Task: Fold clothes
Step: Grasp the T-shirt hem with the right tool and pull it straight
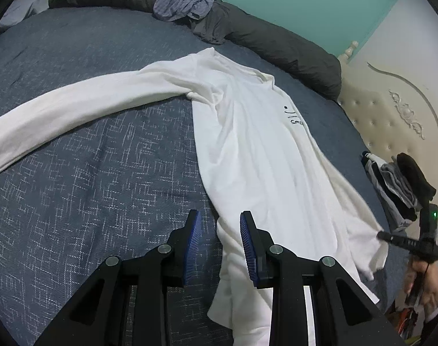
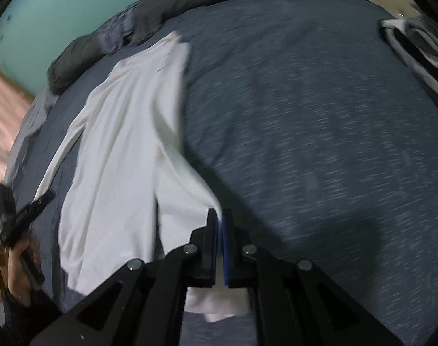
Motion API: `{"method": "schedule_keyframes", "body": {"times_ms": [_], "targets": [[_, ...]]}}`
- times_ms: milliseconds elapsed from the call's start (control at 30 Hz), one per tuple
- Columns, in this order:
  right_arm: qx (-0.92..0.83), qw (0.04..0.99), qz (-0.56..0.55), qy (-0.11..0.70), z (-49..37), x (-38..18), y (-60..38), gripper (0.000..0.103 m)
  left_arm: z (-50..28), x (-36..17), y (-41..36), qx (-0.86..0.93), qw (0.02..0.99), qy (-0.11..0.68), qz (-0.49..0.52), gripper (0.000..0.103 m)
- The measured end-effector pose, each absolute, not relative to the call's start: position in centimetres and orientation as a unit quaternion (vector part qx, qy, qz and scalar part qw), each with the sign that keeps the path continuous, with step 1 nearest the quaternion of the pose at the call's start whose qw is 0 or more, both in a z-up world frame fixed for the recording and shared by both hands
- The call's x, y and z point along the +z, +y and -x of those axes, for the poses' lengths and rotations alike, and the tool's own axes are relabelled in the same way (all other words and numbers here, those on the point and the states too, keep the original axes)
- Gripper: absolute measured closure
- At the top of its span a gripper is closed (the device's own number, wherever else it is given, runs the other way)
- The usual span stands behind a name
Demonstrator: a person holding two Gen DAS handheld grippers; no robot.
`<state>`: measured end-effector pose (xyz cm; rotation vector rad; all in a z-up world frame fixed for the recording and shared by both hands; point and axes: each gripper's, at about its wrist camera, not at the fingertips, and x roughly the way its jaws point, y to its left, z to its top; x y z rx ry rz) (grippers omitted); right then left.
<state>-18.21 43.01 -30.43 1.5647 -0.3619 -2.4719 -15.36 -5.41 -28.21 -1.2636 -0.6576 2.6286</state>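
Observation:
A white long-sleeved shirt with a small black print on the chest lies lengthwise on the blue bedspread. One sleeve stretches out to the left. My left gripper is open, with its fingers either side of the shirt's near left edge. My right gripper is shut on the shirt's right sleeve and holds it over the shirt's right side. The right gripper also shows in the left wrist view at the far right.
A dark grey duvet with a bluish garment on it lies along the bed's far edge. A pile of folded dark and grey clothes sits near the cream headboard. It also shows in the right wrist view.

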Motion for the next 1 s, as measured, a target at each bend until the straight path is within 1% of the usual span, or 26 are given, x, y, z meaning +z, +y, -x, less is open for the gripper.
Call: {"method": "schedule_keyframes", "body": {"times_ms": [300,633,833,1000], "targets": [[-0.832,0.054,-0.533,-0.147,20.8,-31.4,48.3,0.101,15.8,-28.8,-5.0,0.874,0.075,-0.211,0.430,0.072],[-0.838,0.019,-0.525,-0.146,23.8,-31.6,52.0,0.101,16.3,-29.2,-5.0,0.873,0.071,-0.204,0.437,0.072],[-0.841,-0.005,-0.520,-0.150,25.9,-31.8,55.0,0.101,16.7,-29.6,-4.4,0.874,0.069,-0.182,0.445,0.072],[-0.843,-0.027,-0.514,-0.155,26.9,-31.9,57.7,0.101,16.9,-30.0,-4.4,0.871,0.071,-0.185,0.450,0.072]]}}
